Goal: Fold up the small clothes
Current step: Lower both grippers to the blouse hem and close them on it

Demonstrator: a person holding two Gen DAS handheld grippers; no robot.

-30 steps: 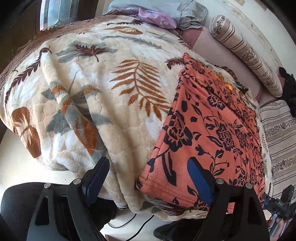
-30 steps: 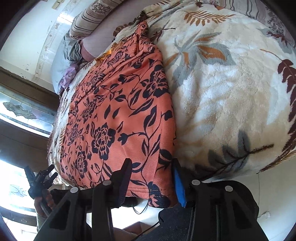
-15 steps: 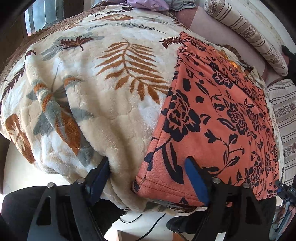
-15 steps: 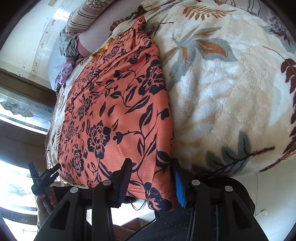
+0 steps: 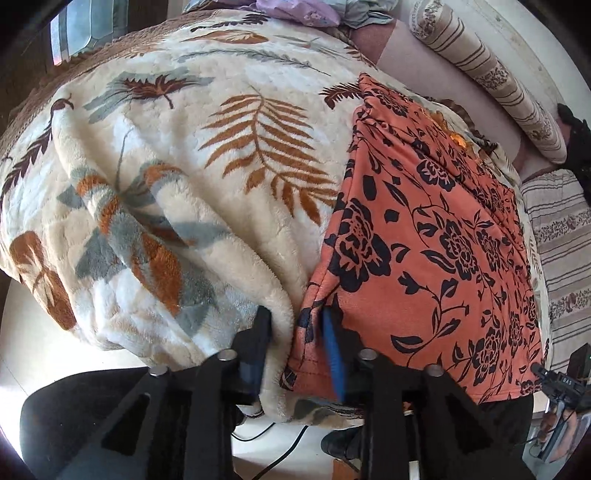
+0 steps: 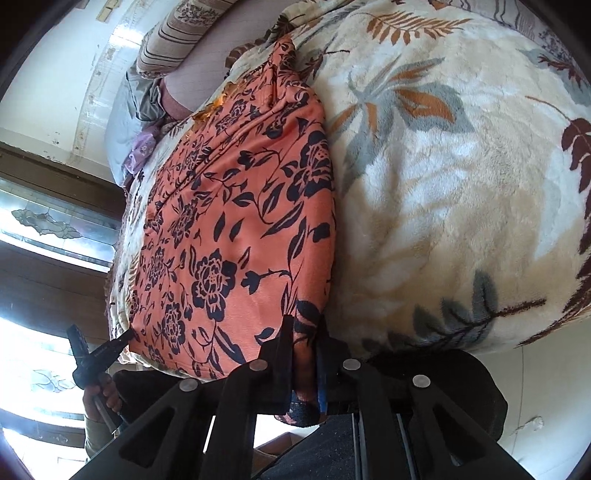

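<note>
An orange garment with a dark floral print [image 5: 436, 236] lies spread flat on a cream fleece blanket with a leaf pattern [image 5: 207, 177] that covers a bed. Its hemmed edge sits at the blanket's near edge, where the blanket drops over the side of the bed.

The left gripper [image 5: 295, 332] is at the garment's near corner on the side where the bare blanket stretches away. Its jaws have just been closing; between them are the garment's corner and a bunched ridge of blanket beside it. The blue-padded jaw lies on top of the orange cloth and the other jaw presses into the fleece, so the jaws are grasping the garment corner with a fold of blanket caught in the pinch.

The right gripper [image 6: 303, 332] is at the garment's other near corner. Its jaws have just been closing and are now clenched tight on the hem, with a strip of the printed cloth squeezed between them and hanging a little below.

In the right wrist view, a hand [image 6: 101, 395] grips the handle of the left gripper at the garment's far hem corner.

Beyond the garment, at the far side of the blanket, lie a striped bolster pillow [image 5: 491, 74] and a heap of lilac and grey clothes [image 5: 317, 13].
</note>
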